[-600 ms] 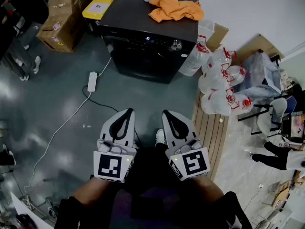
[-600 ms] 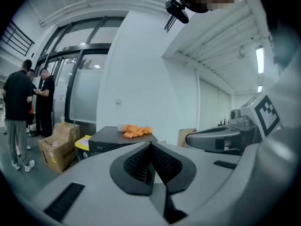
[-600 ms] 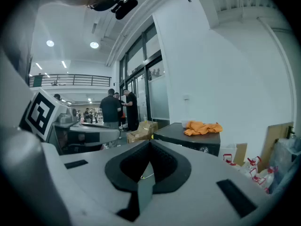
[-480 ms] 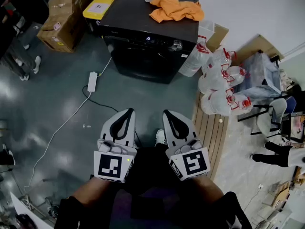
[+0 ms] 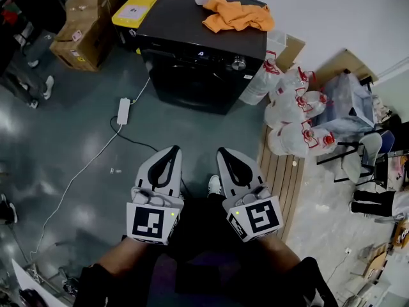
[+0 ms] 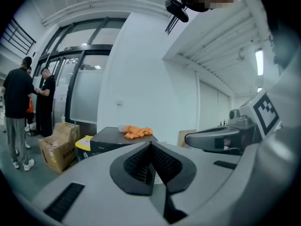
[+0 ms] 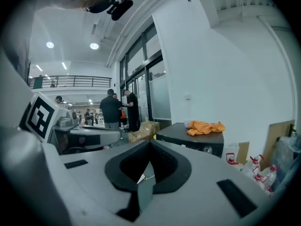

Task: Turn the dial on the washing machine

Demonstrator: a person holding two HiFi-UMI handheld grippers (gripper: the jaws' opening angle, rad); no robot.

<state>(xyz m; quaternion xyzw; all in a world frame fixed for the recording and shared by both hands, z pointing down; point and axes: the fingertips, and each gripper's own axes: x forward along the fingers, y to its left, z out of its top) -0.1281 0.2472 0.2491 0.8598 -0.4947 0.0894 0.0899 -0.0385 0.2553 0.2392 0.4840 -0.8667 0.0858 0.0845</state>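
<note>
In the head view I see the black washing machine (image 5: 192, 75) at the top of the frame, standing against the white wall. Its dial (image 5: 239, 62) is a small silver knob at the right end of the front panel. An orange cloth (image 5: 238, 15) lies crumpled on the lid. Cardboard boxes (image 5: 83, 27) are stacked to the machine's left, and a white power strip (image 5: 123, 109) lies on the grey floor (image 5: 70, 139) in front of it. Clear bags with red caps (image 5: 297, 117) are heaped to its right. My left gripper (image 5: 174, 149) and right gripper (image 5: 222, 151) are side by side low in the frame. Both point toward the machine and are well apart from it.

In the left gripper view the jaws are pressed together with nothing between them. The machine's lid and the cloth show beyond the tips, and the other gripper crosses the right side. Two people (image 6: 28, 102) stand at the far left by the boxes.

In the right gripper view the jaws are likewise closed and empty. The machine sits beyond them to the right, front panel facing me, and the dial is visible but small.
</note>
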